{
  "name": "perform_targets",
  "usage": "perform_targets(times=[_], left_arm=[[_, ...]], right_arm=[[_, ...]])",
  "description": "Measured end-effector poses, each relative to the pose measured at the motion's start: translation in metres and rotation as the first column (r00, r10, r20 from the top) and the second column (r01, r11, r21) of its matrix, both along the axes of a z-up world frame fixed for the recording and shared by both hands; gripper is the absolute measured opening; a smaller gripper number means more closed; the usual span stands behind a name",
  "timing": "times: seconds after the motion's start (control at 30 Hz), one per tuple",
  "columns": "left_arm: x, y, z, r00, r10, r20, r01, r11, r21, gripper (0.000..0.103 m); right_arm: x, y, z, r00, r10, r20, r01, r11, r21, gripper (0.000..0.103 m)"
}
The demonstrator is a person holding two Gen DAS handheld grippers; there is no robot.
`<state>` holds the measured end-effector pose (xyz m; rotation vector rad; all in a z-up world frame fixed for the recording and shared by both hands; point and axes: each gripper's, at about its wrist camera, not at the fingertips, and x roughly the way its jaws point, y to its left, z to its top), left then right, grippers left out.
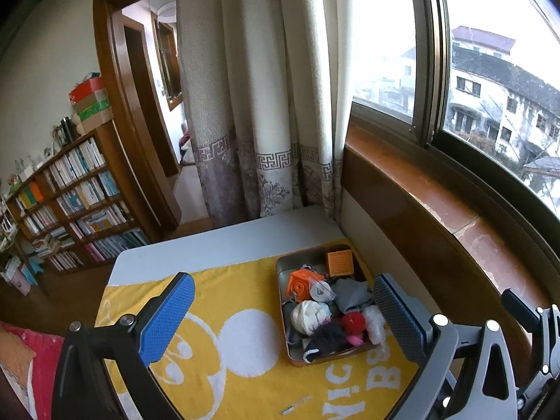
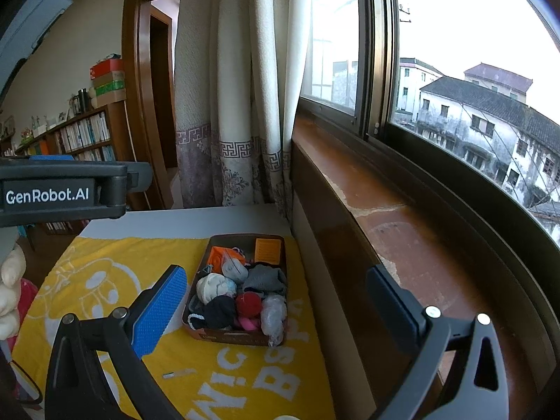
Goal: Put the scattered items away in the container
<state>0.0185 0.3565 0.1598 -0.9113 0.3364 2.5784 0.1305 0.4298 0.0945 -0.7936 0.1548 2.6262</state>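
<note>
The left claw [image 1: 283,318] hangs spread wide above the yellow towel with white print [image 1: 224,378], holding nothing. The right claw [image 2: 276,306] is likewise spread and empty. Between them, on the towel covering the white counter [image 1: 210,248], sits the shallow brown rectangular tray [image 1: 280,266], close to the wooden windowsill [image 2: 402,231]. It holds an orange plastic spool [image 1: 299,285], an orange square card [image 1: 338,261], a white cloth ball [image 1: 309,316], grey fabric [image 1: 350,294], a red pompom [image 1: 353,322] and dark cloth [image 1: 327,341]. A small thin strip [image 1: 295,404] lies alone on the towel, well apart from the tray.
</note>
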Motion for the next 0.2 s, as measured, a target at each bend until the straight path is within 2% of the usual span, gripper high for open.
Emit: perform_targets(times=[0.2], left_arm=[[-0.0019, -0.0014, -0.0010, 1.000, -0.016, 0.004, 0.016, 1.000, 0.003, 0.103]], right_arm=[[-0.0014, -0.0003, -0.0010, 1.000, -0.003, 0.004, 0.003, 1.000, -0.005, 0.102]])
